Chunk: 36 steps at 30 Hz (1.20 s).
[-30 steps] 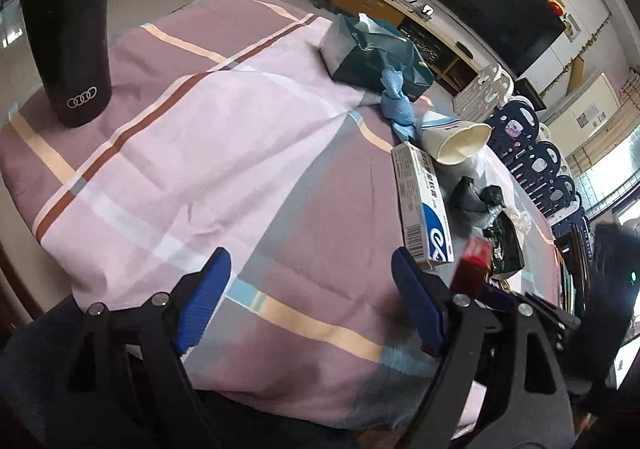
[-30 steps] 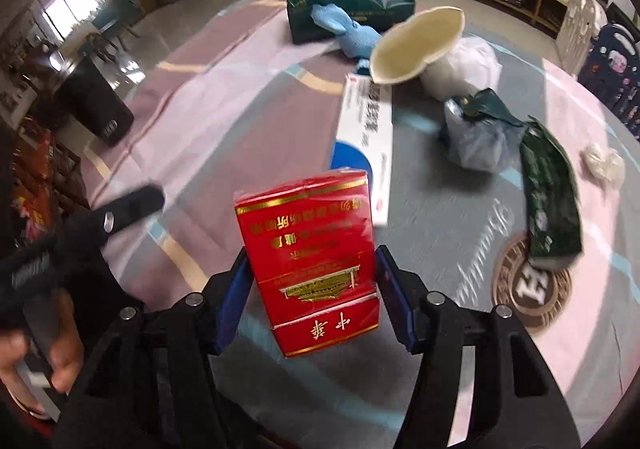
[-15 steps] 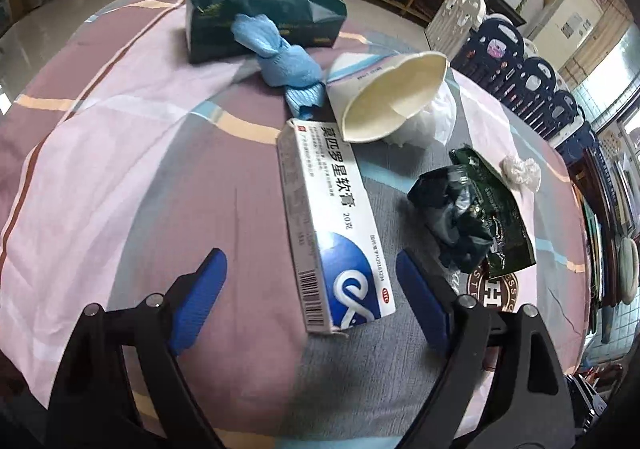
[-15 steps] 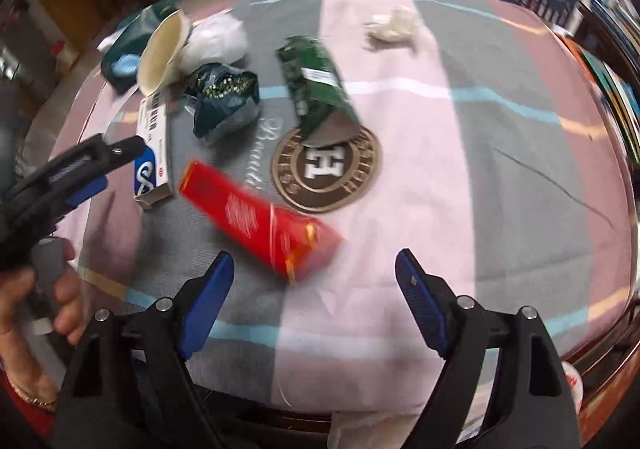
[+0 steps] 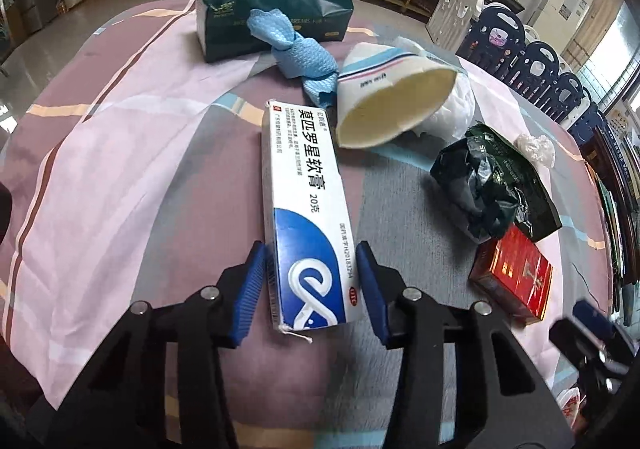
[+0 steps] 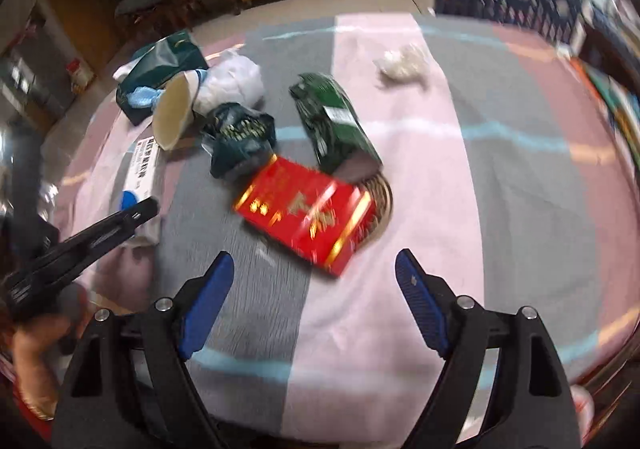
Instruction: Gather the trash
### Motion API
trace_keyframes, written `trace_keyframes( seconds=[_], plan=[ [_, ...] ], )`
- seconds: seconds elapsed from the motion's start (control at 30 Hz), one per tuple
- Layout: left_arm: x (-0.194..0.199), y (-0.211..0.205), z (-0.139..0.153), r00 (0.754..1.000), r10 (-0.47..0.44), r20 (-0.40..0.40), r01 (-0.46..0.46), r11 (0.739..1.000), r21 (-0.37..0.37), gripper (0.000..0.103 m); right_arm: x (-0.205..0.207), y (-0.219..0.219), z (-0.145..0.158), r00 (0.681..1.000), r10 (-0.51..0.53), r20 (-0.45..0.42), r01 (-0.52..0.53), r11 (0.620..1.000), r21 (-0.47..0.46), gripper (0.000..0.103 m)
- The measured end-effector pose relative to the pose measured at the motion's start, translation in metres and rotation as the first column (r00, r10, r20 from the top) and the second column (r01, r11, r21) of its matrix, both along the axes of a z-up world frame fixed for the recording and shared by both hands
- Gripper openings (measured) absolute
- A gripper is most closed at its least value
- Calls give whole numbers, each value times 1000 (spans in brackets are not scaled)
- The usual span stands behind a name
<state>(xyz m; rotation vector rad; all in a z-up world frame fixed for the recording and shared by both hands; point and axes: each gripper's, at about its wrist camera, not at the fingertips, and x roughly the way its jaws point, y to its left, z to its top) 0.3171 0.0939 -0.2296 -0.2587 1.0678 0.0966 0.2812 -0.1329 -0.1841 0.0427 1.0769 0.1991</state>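
Red pack [image 6: 306, 215] x1, cup [image 5: 394, 101] x1

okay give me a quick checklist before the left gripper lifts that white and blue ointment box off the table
1. Left gripper straddles the near end of the ointment box: ok.
2. Pads firmly closed on the box: cannot tell; they sit at its sides.
3. Paper cup clear of the box's far end: cannot tell; they look very close.
4. Right gripper open, holding nothing: ok.
5. Red cigarette pack out of the lift path: ok, lying apart on the tablecloth.
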Motion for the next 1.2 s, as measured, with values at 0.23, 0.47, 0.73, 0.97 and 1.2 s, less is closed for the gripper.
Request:
trace_keyframes(
  seconds=[0.23,0.47,0.73,0.97,1.2],
  plan=[
    [-35,28,15,1000,29,-2,-29,997,-65,47,49,27,-25,970,232,-75,-238,968,-83,81],
    [-41,41,2,997,51,-51,-55,996,-70,47,19,41,-19,956,273,-103,-269,962,54,81],
    [-37,44,-5,995,57,-76,-63,994,-87,49,24,60,-40,978,191,-81,-200,974,-110,81],
    [-37,42,-7,995,65,-77,-71,995,-75,47,16,62,-43,987,149,-55,-155,978,-139,59],
    [-57,28,40,995,71,68,-73,997,17,44,-20,26,2,998,57,2,-57,998,14,59]
  ],
)
